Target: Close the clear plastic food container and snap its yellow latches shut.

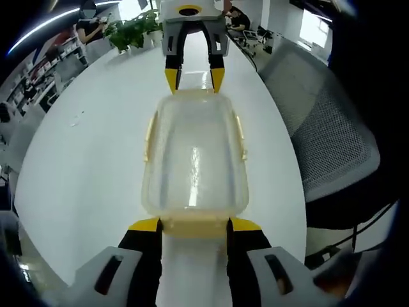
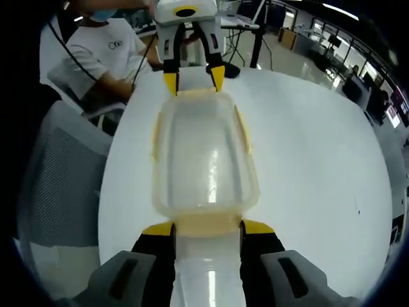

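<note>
In the left gripper view, the left gripper point(image 1: 194, 224) has its fingers spread, straddling the near yellow end latch point(image 1: 194, 227) of the clear container point(image 1: 195, 163), which sits lidded on the white counter point(image 1: 83, 166). At the far end the right gripper point(image 1: 194, 78) meets it, fingers likewise spread. A mesh chair point(image 1: 326, 134) stands beside the counter.
</note>
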`<state>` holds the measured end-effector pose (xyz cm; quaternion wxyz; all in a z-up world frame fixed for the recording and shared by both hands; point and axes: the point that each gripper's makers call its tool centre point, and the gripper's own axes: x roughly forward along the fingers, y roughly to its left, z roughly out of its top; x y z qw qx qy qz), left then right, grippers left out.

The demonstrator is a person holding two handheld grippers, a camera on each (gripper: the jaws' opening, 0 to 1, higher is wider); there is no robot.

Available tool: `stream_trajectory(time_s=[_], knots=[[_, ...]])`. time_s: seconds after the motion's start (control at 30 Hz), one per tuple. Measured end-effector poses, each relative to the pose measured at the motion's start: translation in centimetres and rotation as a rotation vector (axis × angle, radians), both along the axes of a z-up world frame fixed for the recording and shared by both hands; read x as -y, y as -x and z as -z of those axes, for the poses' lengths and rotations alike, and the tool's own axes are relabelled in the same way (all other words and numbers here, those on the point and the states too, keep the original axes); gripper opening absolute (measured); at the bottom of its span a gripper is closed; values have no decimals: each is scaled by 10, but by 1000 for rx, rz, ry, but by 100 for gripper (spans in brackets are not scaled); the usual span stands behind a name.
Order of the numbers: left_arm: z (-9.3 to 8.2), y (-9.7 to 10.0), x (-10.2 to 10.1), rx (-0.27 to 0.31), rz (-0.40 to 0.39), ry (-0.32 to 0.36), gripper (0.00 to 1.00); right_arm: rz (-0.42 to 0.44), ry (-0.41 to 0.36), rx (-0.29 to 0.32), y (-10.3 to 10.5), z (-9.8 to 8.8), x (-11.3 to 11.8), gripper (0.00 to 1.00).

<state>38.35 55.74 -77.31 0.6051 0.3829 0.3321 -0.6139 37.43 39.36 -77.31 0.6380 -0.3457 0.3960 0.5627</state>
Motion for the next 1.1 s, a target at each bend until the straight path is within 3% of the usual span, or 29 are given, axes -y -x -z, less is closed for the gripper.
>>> stream_trajectory(time_s=[0.53,1.1], knots=[[-8,3,14,13,-1,-2,38,-10,12,19,3,-9,14,38],[-11,9,56,11,2,28,38,-6,25,10,8,-15,55,38]])
